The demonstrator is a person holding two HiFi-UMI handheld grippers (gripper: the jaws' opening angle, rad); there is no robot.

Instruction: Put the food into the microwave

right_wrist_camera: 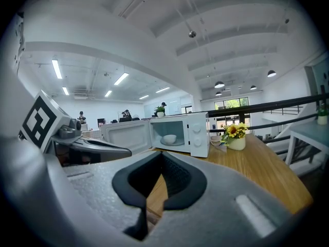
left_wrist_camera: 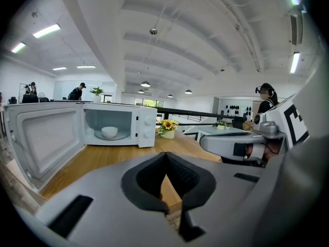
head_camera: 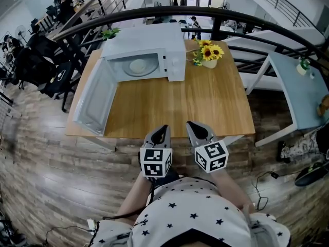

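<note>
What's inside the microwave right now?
A white bowl sits on the glass turntable inside the microwave, whose door stands open. The bowl's contents cannot be made out from any view, so I cannot tell whether it holds food.

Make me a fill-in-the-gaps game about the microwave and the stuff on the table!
1. The microwave has its door swung ____.
2. Inside the microwave sits a white ____.
3. In the head view, the sunflowers stand on the microwave's ____ side.
4. The left tool and the right tool are both empty, with their jaws ____.

Missing words: open; bowl; right; shut.
</note>
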